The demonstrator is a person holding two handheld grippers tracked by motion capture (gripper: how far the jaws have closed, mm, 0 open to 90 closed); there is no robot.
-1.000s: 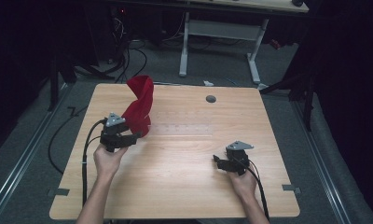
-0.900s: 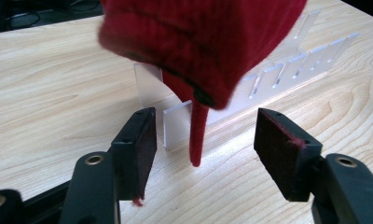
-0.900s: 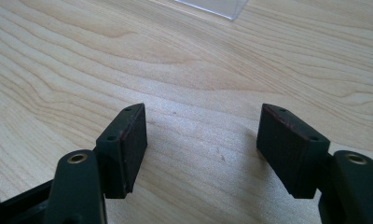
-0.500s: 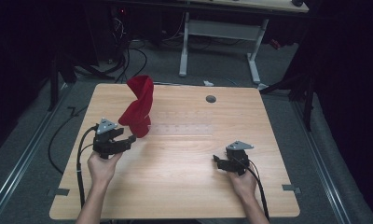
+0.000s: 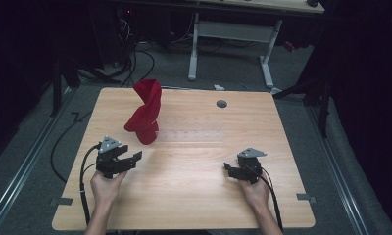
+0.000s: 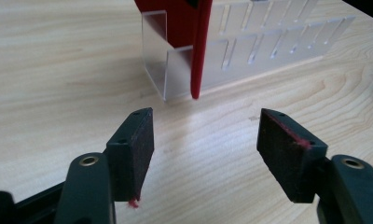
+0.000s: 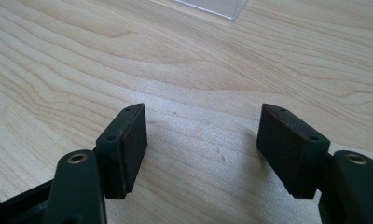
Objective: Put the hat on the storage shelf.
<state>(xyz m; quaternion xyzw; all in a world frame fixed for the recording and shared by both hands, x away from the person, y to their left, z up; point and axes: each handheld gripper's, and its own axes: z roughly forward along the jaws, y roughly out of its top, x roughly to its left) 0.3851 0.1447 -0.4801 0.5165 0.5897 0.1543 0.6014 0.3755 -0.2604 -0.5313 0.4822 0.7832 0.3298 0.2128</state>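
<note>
Red cloth [image 5: 145, 111] stands draped in the left end of the clear slotted rack [image 5: 191, 135] on the desk [image 5: 194, 196]. Left hand-held gripper [image 5: 130, 159] — released, jaws just opening, nothing between. Right hand-held gripper [image 5: 229, 169] — released, empty.

One red cloth [image 5: 146, 110], one clear rack [image 5: 191, 135], two tools.

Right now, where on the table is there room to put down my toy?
Bare wood lies between the left gripper and right gripper, and right of the clear rack. It is crowded at the rack's left end, where the red cloth stands.
</note>
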